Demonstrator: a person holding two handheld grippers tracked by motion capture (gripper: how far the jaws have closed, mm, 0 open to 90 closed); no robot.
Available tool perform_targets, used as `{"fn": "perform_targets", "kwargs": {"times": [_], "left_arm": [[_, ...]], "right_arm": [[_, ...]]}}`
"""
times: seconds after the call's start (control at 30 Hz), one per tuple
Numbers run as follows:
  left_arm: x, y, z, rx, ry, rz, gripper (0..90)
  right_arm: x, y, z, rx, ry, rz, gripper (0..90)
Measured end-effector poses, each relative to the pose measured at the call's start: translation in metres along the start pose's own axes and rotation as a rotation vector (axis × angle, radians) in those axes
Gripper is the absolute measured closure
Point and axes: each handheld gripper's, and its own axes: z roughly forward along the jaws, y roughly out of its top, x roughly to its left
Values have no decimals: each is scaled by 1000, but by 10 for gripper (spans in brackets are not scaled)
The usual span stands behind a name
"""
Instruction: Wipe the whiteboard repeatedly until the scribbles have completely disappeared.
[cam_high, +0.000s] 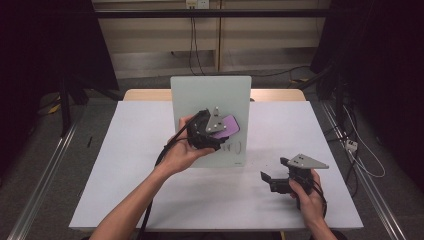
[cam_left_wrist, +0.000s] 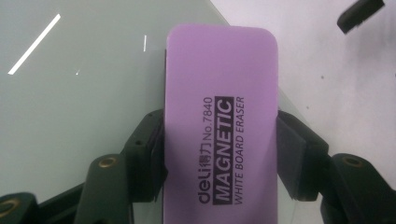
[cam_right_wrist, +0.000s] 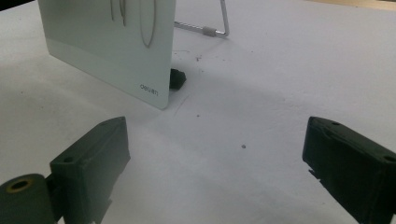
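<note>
Your left gripper (cam_high: 220, 131) clamps the purple eraser (cam_left_wrist: 219, 126) lengthwise against the whiteboard (cam_high: 200, 95); remaining marks (cam_high: 235, 148) lie just nearer-right. Your right gripper (cam_high: 275, 172) rests open.

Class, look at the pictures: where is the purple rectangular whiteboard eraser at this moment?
The purple rectangular whiteboard eraser is clamped between the left gripper's jaws, against the upright glass whiteboard standing at the table's middle in the high view.

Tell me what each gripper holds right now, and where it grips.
The left gripper clamps the purple whiteboard eraser by its two long sides, near the lower end. The right gripper is open and holds nothing.
</note>
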Motion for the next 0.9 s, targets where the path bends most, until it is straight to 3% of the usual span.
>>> {"fn": "perform_targets", "kwargs": {"times": [0.17, 0.43, 0.53, 0.77, 0.9], "left_arm": [[-12, -11, 7, 47, -15, 43, 410], [-28, -25, 16, 96, -48, 70, 410], [-32, -29, 19, 131, -63, 102, 410], [-51, -40, 36, 188, -124, 123, 410], [-52, -41, 39, 195, -144, 123, 410]], "right_arm": [[0, 0, 0, -1, -1, 0, 74], [0, 0, 0, 0, -2, 1, 75], [1, 0, 0, 0, -1, -2, 74], [0, 0, 0, 0, -1, 0, 75], [0, 0, 0, 0, 0, -2, 75]]}}
